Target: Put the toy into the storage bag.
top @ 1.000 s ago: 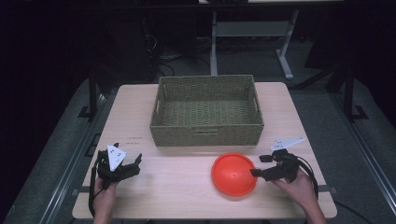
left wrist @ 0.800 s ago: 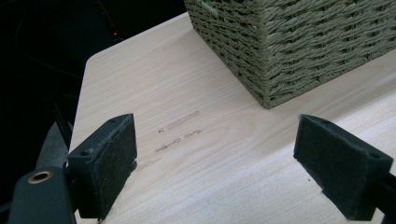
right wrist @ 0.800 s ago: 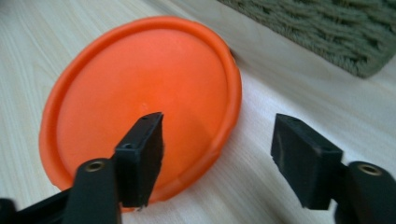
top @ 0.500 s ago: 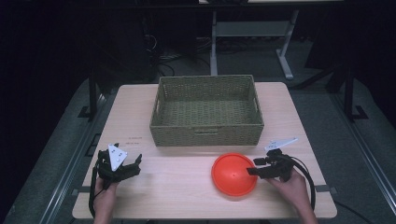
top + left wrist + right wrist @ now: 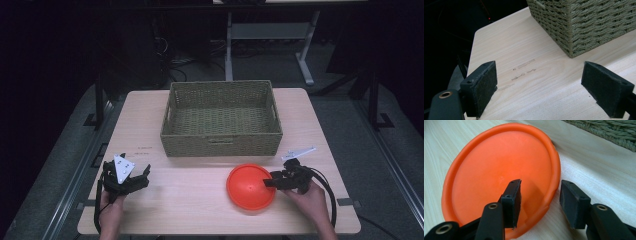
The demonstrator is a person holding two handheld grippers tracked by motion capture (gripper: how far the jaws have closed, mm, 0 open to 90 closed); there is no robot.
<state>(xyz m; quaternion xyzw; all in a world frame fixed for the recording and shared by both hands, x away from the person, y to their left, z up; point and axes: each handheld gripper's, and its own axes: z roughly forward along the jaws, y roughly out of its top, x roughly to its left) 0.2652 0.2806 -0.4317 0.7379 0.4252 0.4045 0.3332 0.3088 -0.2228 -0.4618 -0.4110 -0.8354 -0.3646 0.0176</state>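
while the left gripper (image 5: 141,176) is held wide open over bare table (image 5: 190,200) at the left, gripping nothing, a woven basket (image 5: 221,120) is seen mid-table; the right gripper (image 5: 540,200) is spread across the orange plate's (image 5: 499,170) rim, one jaw inside, one outside.

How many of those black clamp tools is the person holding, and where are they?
2. The left hand-held gripper sits near the wooden table's front-left corner, jaws wide open. The right hand-held gripper straddles the round orange plastic plate's right rim.

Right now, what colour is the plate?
Orange all over; the plate shows best in the right gripper view.
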